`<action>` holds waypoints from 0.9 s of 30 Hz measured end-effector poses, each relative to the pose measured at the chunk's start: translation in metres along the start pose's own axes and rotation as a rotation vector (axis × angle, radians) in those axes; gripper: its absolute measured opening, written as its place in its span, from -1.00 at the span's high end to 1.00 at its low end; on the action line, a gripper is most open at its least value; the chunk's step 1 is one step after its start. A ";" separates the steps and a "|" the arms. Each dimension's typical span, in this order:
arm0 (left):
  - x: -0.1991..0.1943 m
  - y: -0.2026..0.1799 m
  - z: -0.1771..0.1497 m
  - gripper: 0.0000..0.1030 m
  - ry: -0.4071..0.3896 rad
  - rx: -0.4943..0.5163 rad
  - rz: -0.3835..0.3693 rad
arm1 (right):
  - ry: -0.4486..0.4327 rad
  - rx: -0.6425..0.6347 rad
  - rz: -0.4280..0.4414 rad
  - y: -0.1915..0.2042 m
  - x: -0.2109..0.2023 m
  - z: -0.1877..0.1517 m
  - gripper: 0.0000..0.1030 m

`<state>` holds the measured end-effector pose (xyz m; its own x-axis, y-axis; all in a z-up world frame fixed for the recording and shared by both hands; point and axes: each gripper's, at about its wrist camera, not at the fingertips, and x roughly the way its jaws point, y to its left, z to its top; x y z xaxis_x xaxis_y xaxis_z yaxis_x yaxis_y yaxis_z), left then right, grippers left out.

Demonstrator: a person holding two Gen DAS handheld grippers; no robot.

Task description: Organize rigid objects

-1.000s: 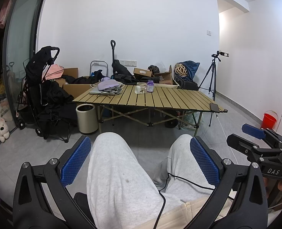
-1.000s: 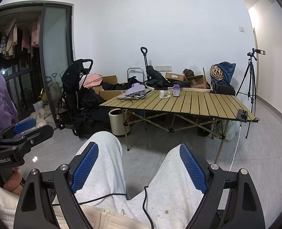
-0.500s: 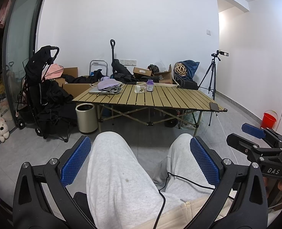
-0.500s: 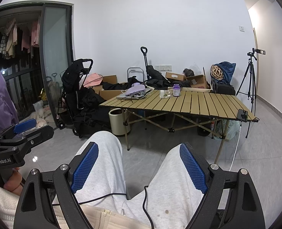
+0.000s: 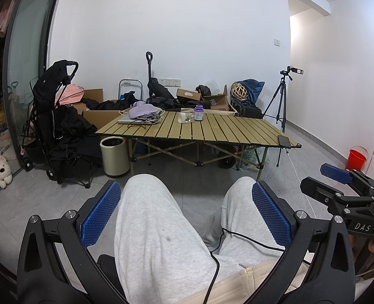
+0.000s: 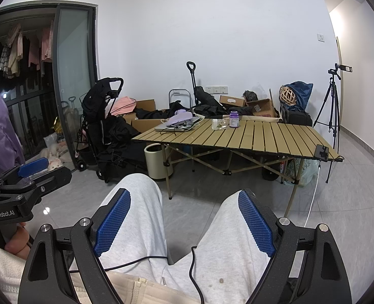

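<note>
While you sit well back from it, the work lies ahead; entries run largest to smallest.

1. Counter (image 5: 212,131): slatted folding top across the room, well apart from both tools. You judge the step in hand to be the approach, so rise and close in squarely on its near edge before reaching.
2. Laptop (image 5: 136,120): at the far left corner, with a lilac pouch (image 5: 141,110) and cables on top. Leave the soft pouch aside; lift nothing by its cables.
3. Left hand-held gripper (image 5: 187,217): spread wide, empty, over your lap.
4. Right hand-held gripper (image 6: 184,220): likewise wide and empty. Keep both open until a target sits between the pads.
5. Phone (image 5: 284,140): flat at the near right corner, close to the edge; likely to slide off, so take it first, from above.
6. Purple-capped bottle (image 5: 198,113): upright near the far edge, centre. Grip its body below the cap.
7. Clear small jar (image 5: 186,117): just beside the bottle, on its left. Contents too small to tell; approach it from the left to avoid knocking its neighbour.
</note>
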<state>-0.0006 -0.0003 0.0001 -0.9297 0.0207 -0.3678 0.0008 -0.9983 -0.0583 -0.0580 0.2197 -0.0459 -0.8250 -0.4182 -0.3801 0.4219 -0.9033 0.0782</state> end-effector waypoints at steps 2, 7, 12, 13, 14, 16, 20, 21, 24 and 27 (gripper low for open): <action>0.000 0.000 0.000 -1.00 0.001 0.000 0.000 | 0.000 0.000 0.000 0.000 0.000 0.000 -0.76; 0.003 -0.005 -0.009 -1.00 0.001 -0.001 0.001 | 0.001 0.000 0.000 0.001 0.000 0.000 -0.76; 0.005 -0.005 -0.013 -1.00 0.000 -0.001 0.002 | 0.000 -0.001 0.000 0.002 -0.001 0.000 -0.76; 0.005 -0.005 -0.013 -1.00 0.000 -0.001 0.002 | 0.001 -0.001 0.000 0.002 -0.001 0.000 -0.76; 0.005 -0.005 -0.013 -1.00 0.000 0.000 0.003 | 0.001 -0.001 0.000 0.003 -0.001 0.000 -0.76; 0.005 -0.005 -0.013 -1.00 0.001 -0.001 0.002 | 0.000 -0.001 0.000 0.003 -0.001 0.000 -0.76; 0.005 -0.005 -0.012 -1.00 0.001 -0.001 0.002 | 0.001 -0.001 0.000 0.003 -0.001 0.000 -0.76; 0.005 -0.005 -0.013 -1.00 0.001 -0.001 0.002 | 0.002 -0.001 0.000 0.003 -0.001 0.000 -0.76; 0.005 -0.005 -0.013 -1.00 0.002 -0.001 0.002 | 0.001 -0.001 0.000 0.003 -0.001 0.000 -0.76; 0.005 -0.005 -0.013 -1.00 0.002 -0.001 0.002 | 0.002 -0.001 0.000 0.003 -0.001 -0.001 -0.76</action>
<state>-0.0009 0.0058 -0.0132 -0.9289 0.0188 -0.3699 0.0031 -0.9983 -0.0586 -0.0560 0.2177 -0.0462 -0.8243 -0.4179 -0.3818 0.4222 -0.9032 0.0773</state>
